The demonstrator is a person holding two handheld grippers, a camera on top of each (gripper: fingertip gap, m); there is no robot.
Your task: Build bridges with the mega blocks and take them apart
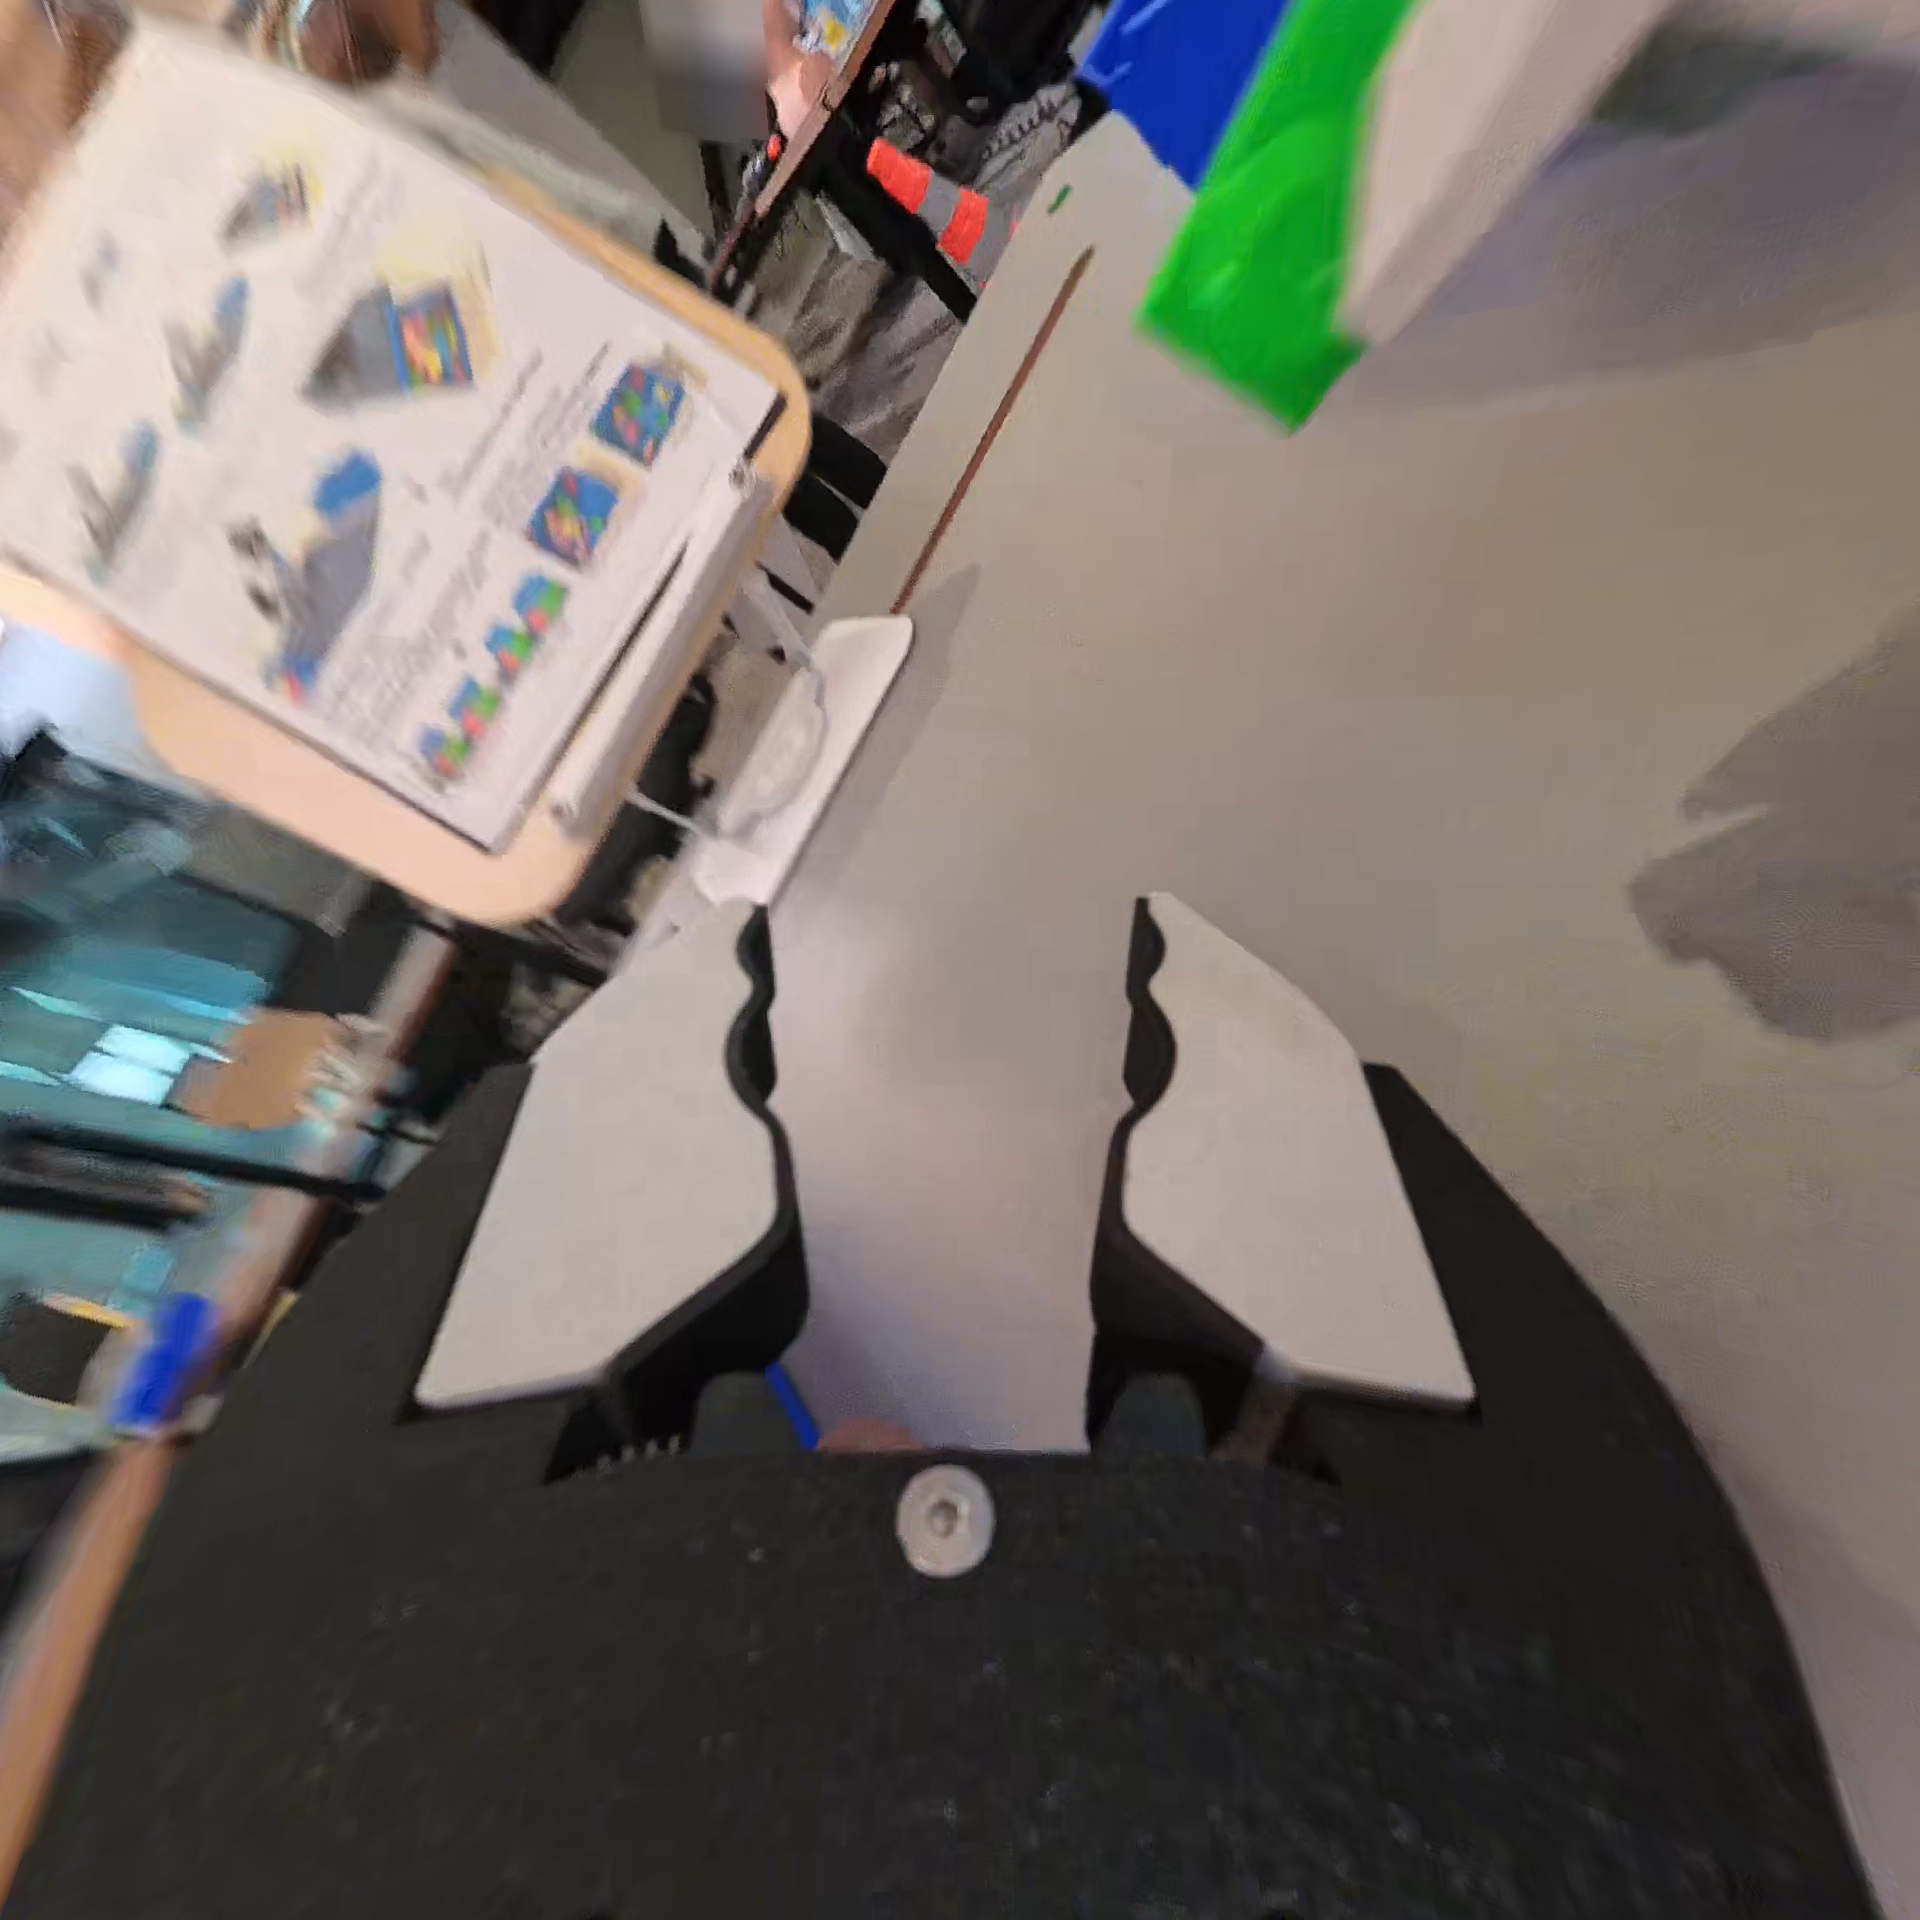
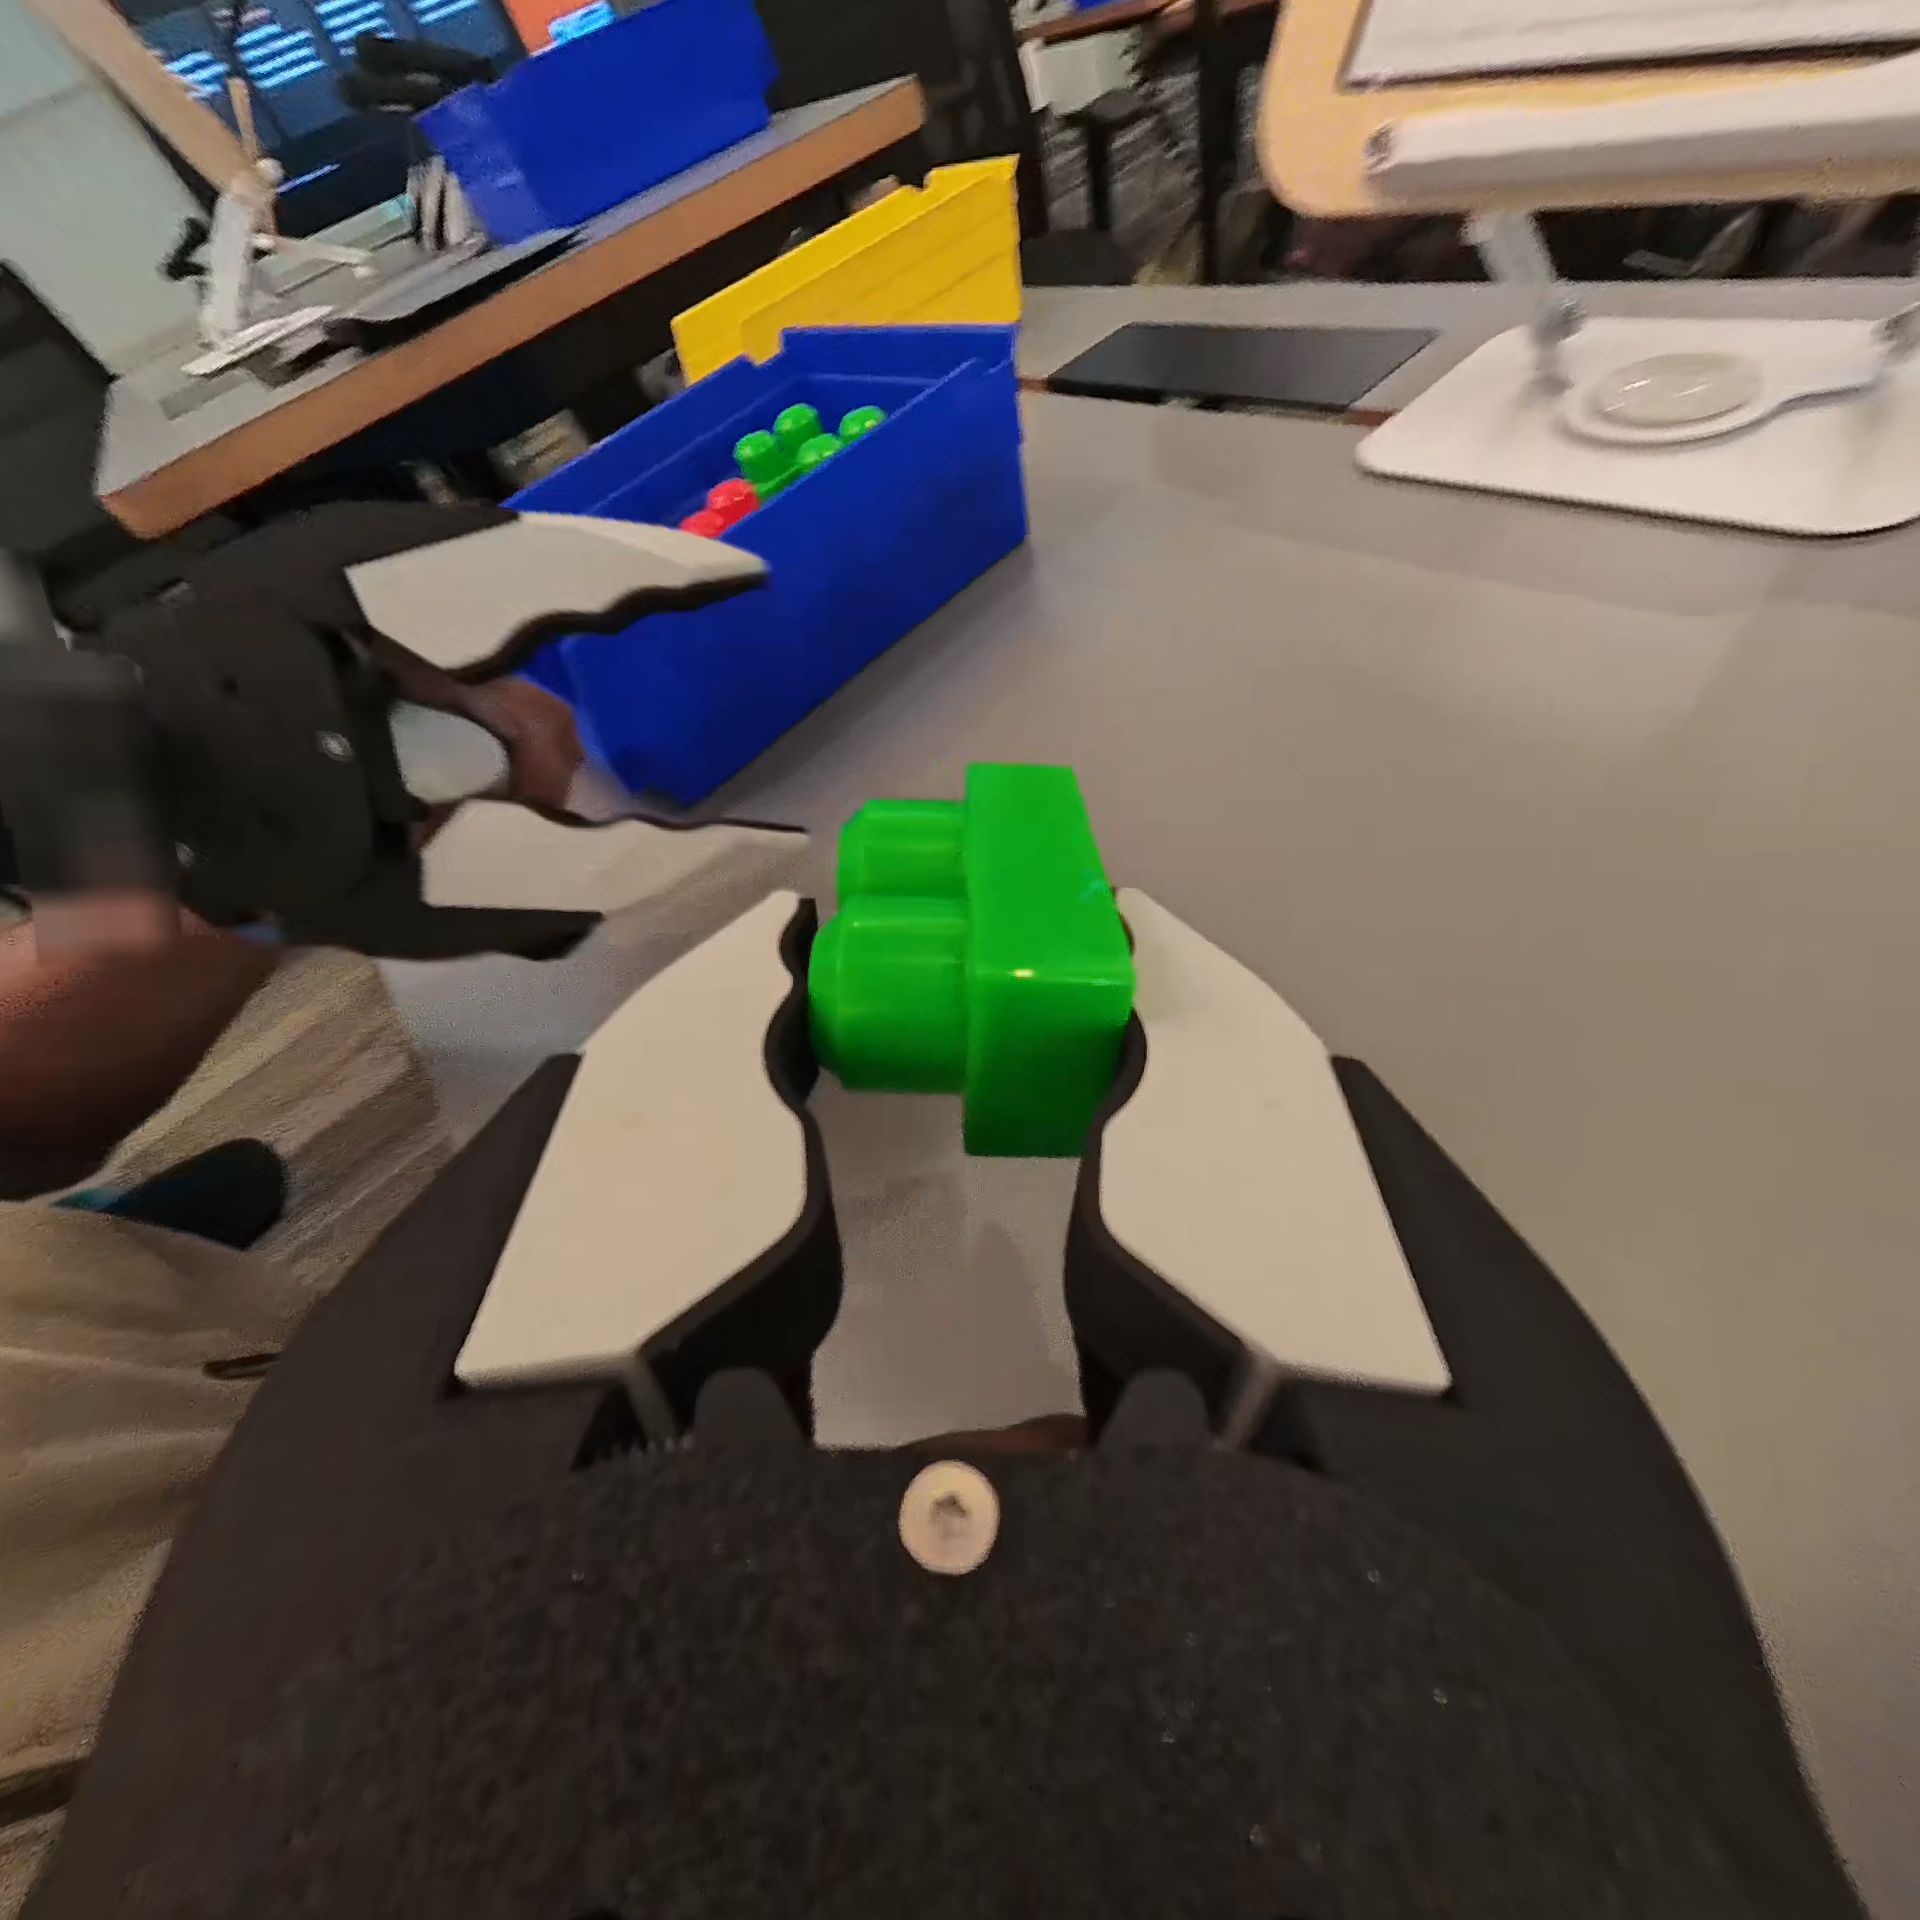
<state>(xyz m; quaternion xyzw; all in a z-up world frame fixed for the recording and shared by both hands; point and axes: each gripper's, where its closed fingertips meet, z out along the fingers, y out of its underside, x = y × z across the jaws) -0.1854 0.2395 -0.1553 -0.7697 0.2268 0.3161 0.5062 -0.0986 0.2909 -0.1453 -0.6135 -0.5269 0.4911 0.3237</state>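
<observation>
My right gripper is shut on a green mega block, held on its side above the grey table with its studs pointing left. The same green block shows blurred at the upper right of the left wrist view, held by the right gripper's pale finger. My left gripper is open and empty over the bare table. It also shows in the right wrist view, open, just left of the green block and in front of the blue bin, which holds green blocks and red blocks.
A yellow bin stands behind the blue one. A white stand at the far right carries a board with an instruction sheet. A black flat pad lies at the table's back. Another desk with a blue bin is beyond.
</observation>
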